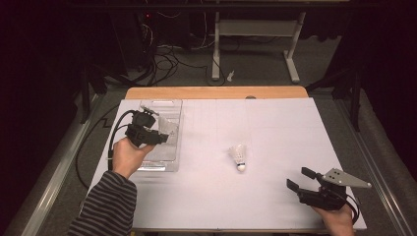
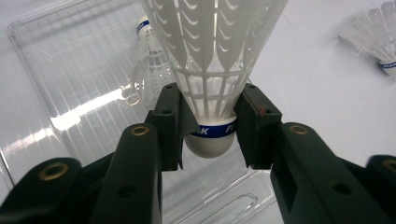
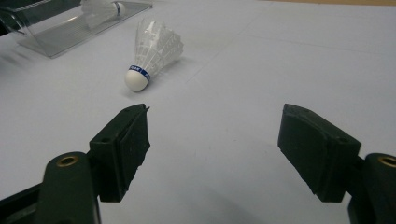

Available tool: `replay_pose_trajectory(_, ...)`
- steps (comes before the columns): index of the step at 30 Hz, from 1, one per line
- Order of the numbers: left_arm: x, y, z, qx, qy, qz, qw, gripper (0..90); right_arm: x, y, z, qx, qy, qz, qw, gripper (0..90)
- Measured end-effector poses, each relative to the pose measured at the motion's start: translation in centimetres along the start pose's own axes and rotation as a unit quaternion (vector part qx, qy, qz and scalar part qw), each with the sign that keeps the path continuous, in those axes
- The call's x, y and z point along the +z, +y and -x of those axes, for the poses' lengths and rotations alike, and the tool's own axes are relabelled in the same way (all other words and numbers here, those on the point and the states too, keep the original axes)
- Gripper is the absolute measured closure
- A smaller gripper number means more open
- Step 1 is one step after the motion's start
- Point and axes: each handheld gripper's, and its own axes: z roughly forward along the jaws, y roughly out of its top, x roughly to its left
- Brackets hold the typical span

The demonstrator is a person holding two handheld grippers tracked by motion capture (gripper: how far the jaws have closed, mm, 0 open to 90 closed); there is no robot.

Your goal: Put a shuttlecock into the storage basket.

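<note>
**Shuttlecock gripped over clear tray, second one loose on the worktop**

Nearest the person, at the front right corner of the white worktop (image 1: 275,123), the right gripper (image 1: 301,178) is held low in a hand, well to the right of the clear tray (image 1: 173,105). In the right gripper view its jaws are seen spread wide, with nothing between the pads but bare white surface.

Farther in, a loose shuttlecock (image 1: 238,156) is seen lying on its side on the worktop, to the right of the tray and well apart from it. Its white cork, ringed with a blue band, is turned toward the near edge, and its skirt points away. It is touched by neither gripper.

At the left, a striped sleeve (image 1: 105,206) is seen reaching up to the tray, where the left gripper (image 2: 210,135) is held above the tray's near half. Its jaws are partly closed and are clamped on a held shuttlecock (image 2: 212,60): the pads are pressed against the sides of the cork at the blue band, with the rounded cork tip left hanging below the pads and the white skirt fanning away from the camera.

Beyond that, in the left gripper view, a third shuttlecock (image 2: 148,60) is seen lying inside the tray, toward its far end.
</note>
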Motion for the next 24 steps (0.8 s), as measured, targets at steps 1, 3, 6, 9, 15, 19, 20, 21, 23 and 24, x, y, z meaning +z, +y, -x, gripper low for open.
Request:
replay_pose_trajectory(1, 0.0, 0.0, -0.1, 0.0, 0.0, -0.001, 1.0, 64.6, 0.0, 0.0, 0.0, 0.0, 0.0, 0.0, 1.0, 25.4)
replay_pose_trajectory(3, 0.1, -0.1, -0.3, -0.004, 0.001, -0.001, 1.0, 64.5, 0.0, 0.0, 0.0, 0.0, 0.0, 0.0, 1.0, 25.4)
replay_pose_trajectory(6, 0.2, -0.1, -0.5, -0.006, 0.003, -0.002, 1.0, 64.5, 0.0, 0.0, 0.0, 0.0, 0.0, 0.0, 1.0, 25.4)
replay_pose_trajectory(9, 0.4, -0.1, -0.7, -0.01, 0.007, 0.0, 0.9999, 64.2, 0.0, 0.0, 0.0, 0.001, 0.0, 0.0, 1.0, 25.4)
replay_pose_trajectory(15, 0.7, 0.1, -1.4, -0.021, 0.012, -0.004, 0.9997, 64.1, 0.0, 0.0, 0.0, -0.001, 0.0, 0.0, 1.0, 25.4)
replay_pose_trajectory(19, 1.1, 0.2, -1.9, -0.031, 0.016, -0.008, 0.9994, 64.0, 0.0, 0.0, 0.0, -0.001, 0.0, 0.0, 1.0, 25.4)
replay_pose_trajectory(20, 1.2, 0.2, -2.0, -0.032, 0.016, -0.009, 0.9993, 64.0, 0.0, 0.0, 0.0, 0.001, 0.0, -0.001, 1.0, 25.4)
replay_pose_trajectory(21, 1.3, 0.2, -2.1, -0.035, 0.018, -0.009, 0.9992, 64.0, 0.0, 0.0, 0.0, 0.0, 0.0, -0.001, 1.0, 25.4)
replay_pose_trajectory(23, 1.4, 0.3, -2.3, -0.038, 0.02, -0.011, 0.999, 63.9, 0.0, 0.0, 0.0, 0.0, 0.0, -0.001, 1.0, 25.4)
replay_pose_trajectory(24, 1.5, 0.4, -2.4, -0.039, 0.022, -0.013, 0.9989, 63.9, 0.0, 0.0, 0.0, 0.0, 0.0, -0.001, 1.0, 25.4)
